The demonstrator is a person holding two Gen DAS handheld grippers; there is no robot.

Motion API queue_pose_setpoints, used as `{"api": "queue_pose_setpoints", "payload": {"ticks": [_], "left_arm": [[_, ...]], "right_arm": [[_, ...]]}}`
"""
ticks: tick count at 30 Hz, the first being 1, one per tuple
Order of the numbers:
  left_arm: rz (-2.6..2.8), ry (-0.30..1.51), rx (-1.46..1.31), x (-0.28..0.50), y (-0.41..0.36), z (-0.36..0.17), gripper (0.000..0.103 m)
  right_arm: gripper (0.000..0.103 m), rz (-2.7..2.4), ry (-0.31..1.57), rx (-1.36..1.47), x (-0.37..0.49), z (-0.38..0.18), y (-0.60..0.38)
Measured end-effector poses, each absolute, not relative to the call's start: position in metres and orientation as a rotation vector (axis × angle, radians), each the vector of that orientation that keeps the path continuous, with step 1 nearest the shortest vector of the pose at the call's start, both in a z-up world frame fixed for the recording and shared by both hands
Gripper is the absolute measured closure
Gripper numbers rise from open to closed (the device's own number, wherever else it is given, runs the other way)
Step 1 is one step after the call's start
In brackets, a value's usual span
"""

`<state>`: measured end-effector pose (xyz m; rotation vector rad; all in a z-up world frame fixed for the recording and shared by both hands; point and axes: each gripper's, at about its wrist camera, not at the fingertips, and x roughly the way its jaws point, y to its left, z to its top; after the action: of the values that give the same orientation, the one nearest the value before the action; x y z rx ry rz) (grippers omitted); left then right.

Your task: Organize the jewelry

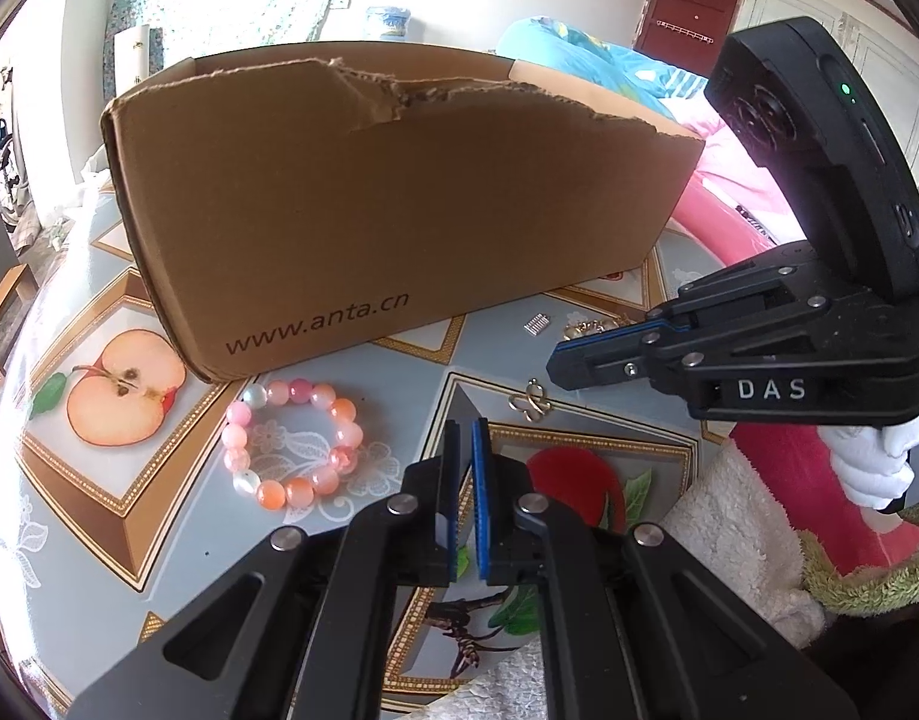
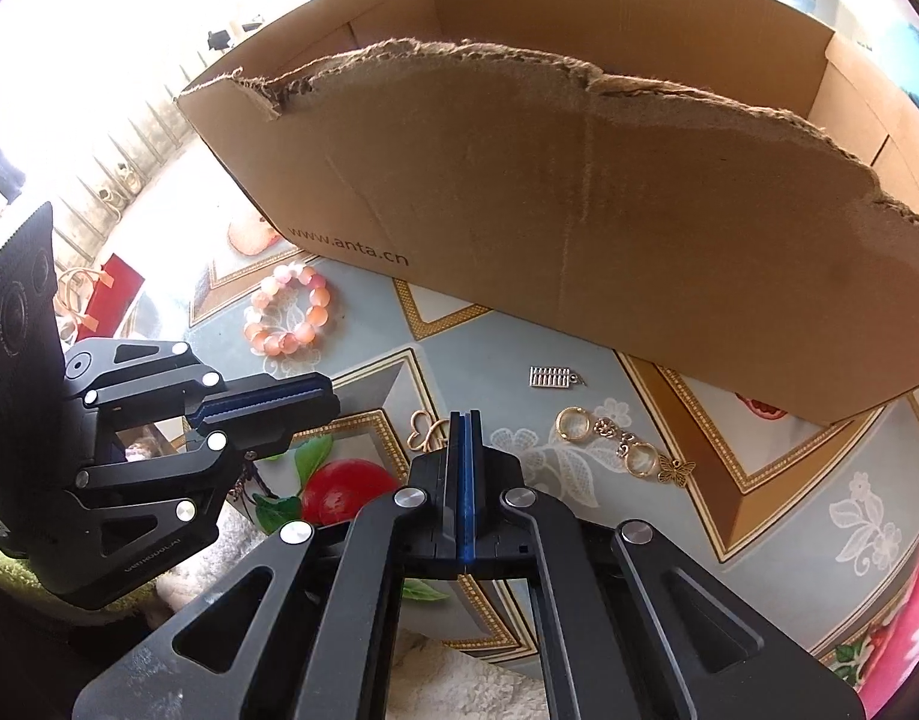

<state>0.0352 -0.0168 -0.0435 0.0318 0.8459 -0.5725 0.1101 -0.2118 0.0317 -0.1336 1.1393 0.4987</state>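
An open, torn cardboard box (image 1: 399,210) (image 2: 579,210) stands on the patterned table. In front of it lie a pink bead bracelet (image 1: 291,444) (image 2: 288,312), a gold wire pendant (image 1: 528,402) (image 2: 426,429), a small silver abacus charm (image 1: 537,324) (image 2: 555,377) and a gold ring chain with a butterfly (image 1: 591,327) (image 2: 624,450). My left gripper (image 1: 465,429) (image 2: 333,402) is shut and empty, hovering right of the bracelet. My right gripper (image 2: 465,420) (image 1: 555,360) is shut just beside the pendant, with nothing seen between its pads. The pendant lies on the table.
A white-gloved hand (image 1: 867,462) holds the right gripper. A fluffy white cloth (image 1: 735,540) lies at the table's near edge. A red gift bag (image 2: 108,294) sits beyond the table at the left. Pink and blue bedding (image 1: 729,180) lies behind the box.
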Motion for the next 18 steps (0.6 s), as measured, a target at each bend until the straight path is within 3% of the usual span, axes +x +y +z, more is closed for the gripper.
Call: {"api": "queue_pose_setpoints", "payload": {"ticks": [9, 13, 18], "left_arm": [[-0.603, 0.844, 0.081, 0.035, -0.036, -0.044, 0.099], [-0.608, 0.839, 0.099, 0.037, -0.049, -0.044, 0.076], [-0.588, 0.83, 0.129, 0.04, -0.066, -0.047, 0.076]], "right_arm": [[0.101, 0.473, 1.108, -0.066, 0.1, 0.04, -0.235], [0.1, 0.47, 1.103, -0.03, 0.095, 0.039, -0.247], [0.099, 0.471, 1.083, -0.007, 0.089, 0.049, -0.257]]}}
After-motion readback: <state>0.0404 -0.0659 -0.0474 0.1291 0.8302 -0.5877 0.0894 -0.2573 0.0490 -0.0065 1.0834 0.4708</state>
